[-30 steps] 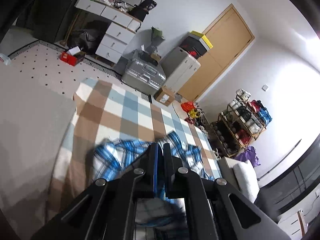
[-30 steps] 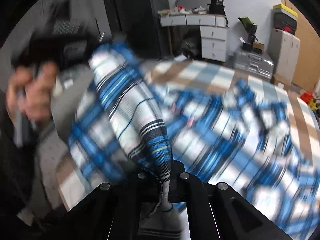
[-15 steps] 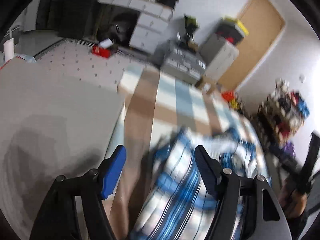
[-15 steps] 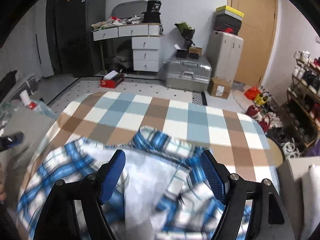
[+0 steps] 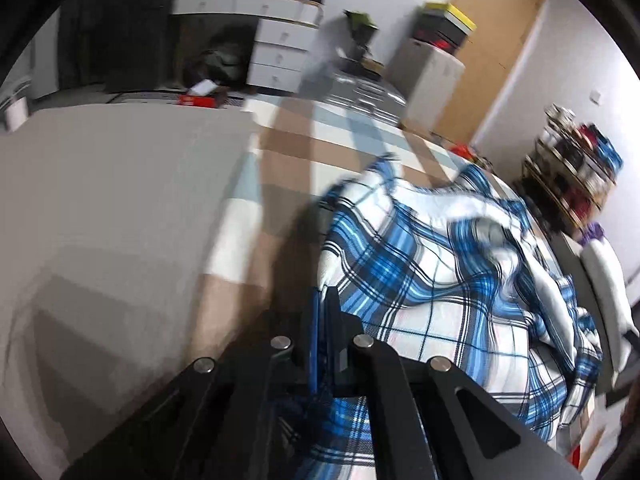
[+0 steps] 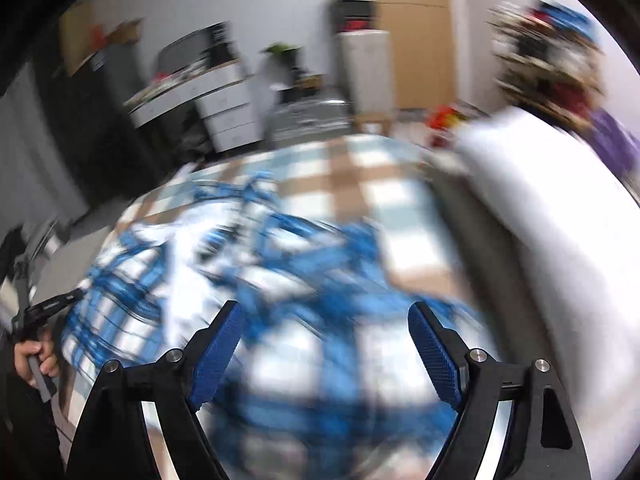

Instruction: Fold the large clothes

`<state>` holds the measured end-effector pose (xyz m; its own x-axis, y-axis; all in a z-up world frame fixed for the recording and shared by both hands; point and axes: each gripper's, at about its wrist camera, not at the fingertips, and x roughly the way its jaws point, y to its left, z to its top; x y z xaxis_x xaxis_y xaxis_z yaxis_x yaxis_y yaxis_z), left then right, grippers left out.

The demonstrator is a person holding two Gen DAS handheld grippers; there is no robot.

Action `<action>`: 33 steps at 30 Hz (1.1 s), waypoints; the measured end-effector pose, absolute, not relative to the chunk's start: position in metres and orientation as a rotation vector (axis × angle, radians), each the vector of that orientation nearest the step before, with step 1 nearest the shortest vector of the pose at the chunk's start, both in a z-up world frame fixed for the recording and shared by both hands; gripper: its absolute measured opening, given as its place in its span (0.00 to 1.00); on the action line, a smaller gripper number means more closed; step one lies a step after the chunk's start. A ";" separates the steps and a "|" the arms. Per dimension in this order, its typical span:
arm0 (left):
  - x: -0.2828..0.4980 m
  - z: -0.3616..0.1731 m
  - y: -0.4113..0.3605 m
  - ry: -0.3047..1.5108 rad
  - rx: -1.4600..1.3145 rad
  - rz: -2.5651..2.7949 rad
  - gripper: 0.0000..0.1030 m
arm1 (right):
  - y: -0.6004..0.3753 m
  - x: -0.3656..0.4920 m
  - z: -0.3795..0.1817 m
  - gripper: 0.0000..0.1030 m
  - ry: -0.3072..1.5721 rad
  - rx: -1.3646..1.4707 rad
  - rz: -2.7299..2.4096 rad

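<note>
- Your left gripper (image 5: 325, 308) is pinched together low in its own view, and the near edge of the blue plaid shirt (image 5: 420, 280) runs down right at the blue pads; it looks clamped on that edge, though the fabric between the pads is hard to make out.
- From that gripper the shirt spreads away toward 1 and 2 o'clock, rumpled, with a pale inner side turned up near its far end.
- The shirt lies on the checked bedspread (image 5: 296, 148), brown, white and pale blue squares, which runs on toward 12 o'clock past the cloth.
- At 9 o'clock of the left view you have a plain grey surface (image 5: 112, 184) beside the bedspread.
- Your right gripper (image 6: 322, 320) is wide apart and its jaws are opening; the blue pads (image 6: 218, 348) stand clear on either side, with the shirt (image 6: 280, 280) below the gap and nothing pinched between them.
- The right view is heavily blurred, so the folds there cannot be read.
- At 8 o'clock of the right view your left hand (image 6: 34, 354) grips its tool handle at the shirt's edge.
- A white pillow (image 6: 540, 208) lies at 2 to 3 o'clock of the right view, beside the bedspread.
- Far side of the room: white drawer unit (image 5: 280, 44) at 11 o'clock, wooden door (image 5: 496, 52) at 1 o'clock, shoe rack (image 5: 576, 176) at 2 o'clock in the left view.
</note>
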<state>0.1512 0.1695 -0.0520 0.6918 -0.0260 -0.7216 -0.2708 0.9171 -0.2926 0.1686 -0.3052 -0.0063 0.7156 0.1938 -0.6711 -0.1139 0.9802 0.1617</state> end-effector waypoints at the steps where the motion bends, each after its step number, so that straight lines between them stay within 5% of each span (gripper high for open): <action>1: 0.148 -0.052 0.171 0.809 -0.388 0.164 0.00 | -0.323 0.156 -0.013 0.84 0.765 0.144 0.140; 7: 0.144 -0.054 0.162 0.847 -0.336 0.259 0.02 | -0.392 0.126 -0.064 0.84 0.849 0.325 0.065; 11: 0.130 -0.034 0.153 0.792 -0.384 0.267 0.53 | -0.394 0.141 -0.079 0.84 0.868 0.350 0.153; 14: 0.123 -0.021 0.141 0.746 -0.366 0.255 0.53 | -0.383 0.161 -0.087 0.84 0.897 0.330 0.222; 15: 0.122 -0.021 0.139 0.747 -0.360 0.243 0.53 | -0.381 0.162 -0.087 0.71 0.882 0.329 0.223; 16: 0.120 -0.020 0.135 0.749 -0.350 0.232 0.53 | -0.377 0.165 -0.085 0.27 0.878 0.326 0.263; 17: 0.119 -0.018 0.130 0.757 -0.335 0.227 0.53 | -0.373 0.164 -0.087 0.08 0.890 0.330 0.307; 18: 0.119 -0.018 0.127 0.760 -0.328 0.225 0.53 | -0.369 0.163 -0.083 0.05 0.895 0.329 0.339; 27: 0.140 -0.016 0.076 0.776 -0.207 0.040 0.53 | -0.351 0.181 0.021 0.05 0.709 0.431 0.532; 33: 0.143 -0.021 0.073 0.776 -0.104 0.082 0.53 | -0.330 0.257 0.053 0.06 0.775 0.464 0.410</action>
